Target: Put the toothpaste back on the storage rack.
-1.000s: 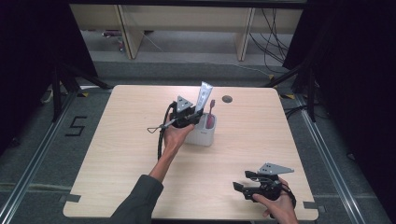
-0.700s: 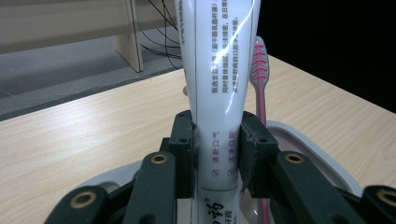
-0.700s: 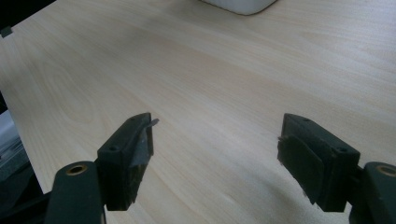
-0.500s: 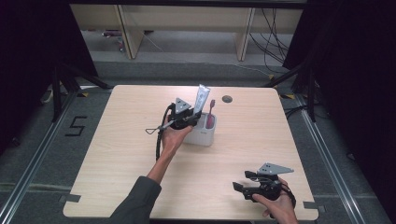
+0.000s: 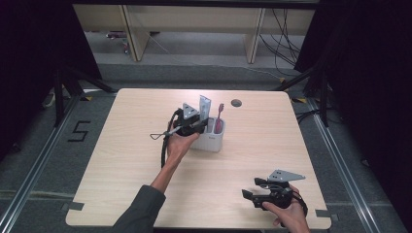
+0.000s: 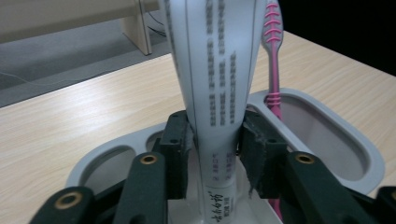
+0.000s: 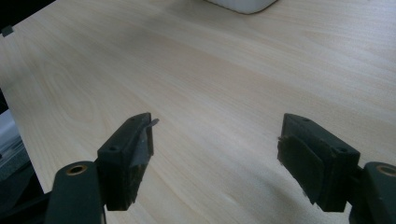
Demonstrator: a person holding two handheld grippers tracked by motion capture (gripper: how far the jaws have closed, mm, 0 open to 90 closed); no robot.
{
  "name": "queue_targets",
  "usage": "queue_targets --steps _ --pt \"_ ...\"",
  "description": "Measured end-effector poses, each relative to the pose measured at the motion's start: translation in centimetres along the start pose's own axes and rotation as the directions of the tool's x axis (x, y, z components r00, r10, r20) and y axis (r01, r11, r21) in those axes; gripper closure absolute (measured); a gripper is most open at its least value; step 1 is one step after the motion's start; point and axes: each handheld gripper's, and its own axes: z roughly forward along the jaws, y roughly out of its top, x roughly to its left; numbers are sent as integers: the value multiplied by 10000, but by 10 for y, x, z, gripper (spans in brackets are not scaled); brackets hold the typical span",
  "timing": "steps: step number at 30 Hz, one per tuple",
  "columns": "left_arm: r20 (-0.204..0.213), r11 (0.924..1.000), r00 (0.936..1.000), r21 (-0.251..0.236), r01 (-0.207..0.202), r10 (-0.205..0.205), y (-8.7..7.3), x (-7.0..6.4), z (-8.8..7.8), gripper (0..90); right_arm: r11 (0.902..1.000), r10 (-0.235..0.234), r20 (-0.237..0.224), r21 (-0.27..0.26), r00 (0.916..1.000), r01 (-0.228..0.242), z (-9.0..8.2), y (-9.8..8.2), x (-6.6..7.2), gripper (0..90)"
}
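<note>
Mostly illegible print on white tube [image 6: 219,70]; left hand-held gripper [image 6: 215,140] jaws just opening around it, pads barely clear.

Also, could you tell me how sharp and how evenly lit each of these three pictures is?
High view: the table is evenly lit, its surroundings fall to black, and small things are soft. Left gripper view: the toothpaste tube and pink toothbrush are close, the tube's print blurred, the upper right corner dark. Right gripper view: the wood grain is fairly sharp, soft shadow lies under the right gripper, and the white holder is cut off at the top.
</note>
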Motion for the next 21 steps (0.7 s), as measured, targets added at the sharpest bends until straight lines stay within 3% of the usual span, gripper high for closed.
queue_targets --steps 3,6,7,12,21 --pt "75 9993 9999 -334 154 -151 6 -2 -8 518 9998 138 -172 -105 9998 -140 2 -1 0 272" --pt "-206 9990 9997 -417 140 -149 12 -3 -16 416 9995 294 -151 -92 9995 -295 1 -1 1 272" --pt "-322 9990 9993 -399 198 -211 13 -3 -19 390 10000 -14 29 -15 10000 14 0 0 0 271" --pt "-516 9981 9978 -478 399 -424 16 2 -28 349 10000 -30 63 84 10000 30 0 0 1 271" --pt "-375 9984 9985 -414 391 -406 18 2 -38 324 10000 -10 52 35 10000 10 1 0 0 272"
